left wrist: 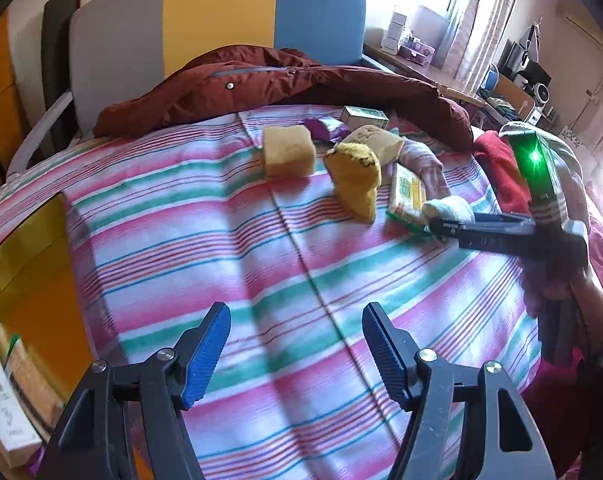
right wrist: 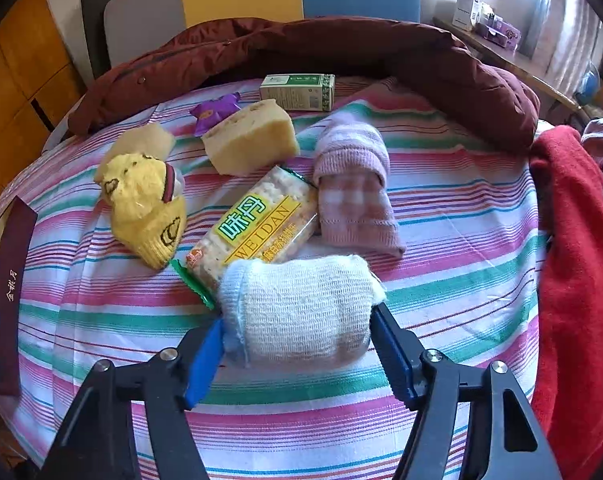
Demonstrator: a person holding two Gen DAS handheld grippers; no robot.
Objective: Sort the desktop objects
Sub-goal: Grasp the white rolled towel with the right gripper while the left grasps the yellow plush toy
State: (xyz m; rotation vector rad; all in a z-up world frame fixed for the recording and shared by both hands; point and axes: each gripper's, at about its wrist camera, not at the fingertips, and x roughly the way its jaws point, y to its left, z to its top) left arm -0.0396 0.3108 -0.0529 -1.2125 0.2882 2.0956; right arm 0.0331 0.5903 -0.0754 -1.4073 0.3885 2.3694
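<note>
A rolled white sock [right wrist: 301, 312] lies on the striped cloth [right wrist: 441, 280], and my right gripper [right wrist: 297, 340] is shut on it, one blue pad pressing each end. Just beyond it are a Weidan cracker packet [right wrist: 257, 224], a yellow sock [right wrist: 145, 208], a pink sock [right wrist: 353, 192], a pale sponge block [right wrist: 249, 140], a purple wrapper [right wrist: 213, 112] and a green box [right wrist: 297, 90]. My left gripper [left wrist: 297, 344] hangs open over bare striped cloth with nothing between its fingers. From there I see the right gripper [left wrist: 441, 226] at the white sock [left wrist: 447, 208].
A maroon jacket [right wrist: 341, 44] curls along the far edge of the cloth. A red garment [right wrist: 573, 240] is piled at the right. A dark maroon box [right wrist: 11, 280] and a gold box [left wrist: 25, 264] sit at the left edge, above a white carton [left wrist: 1, 400].
</note>
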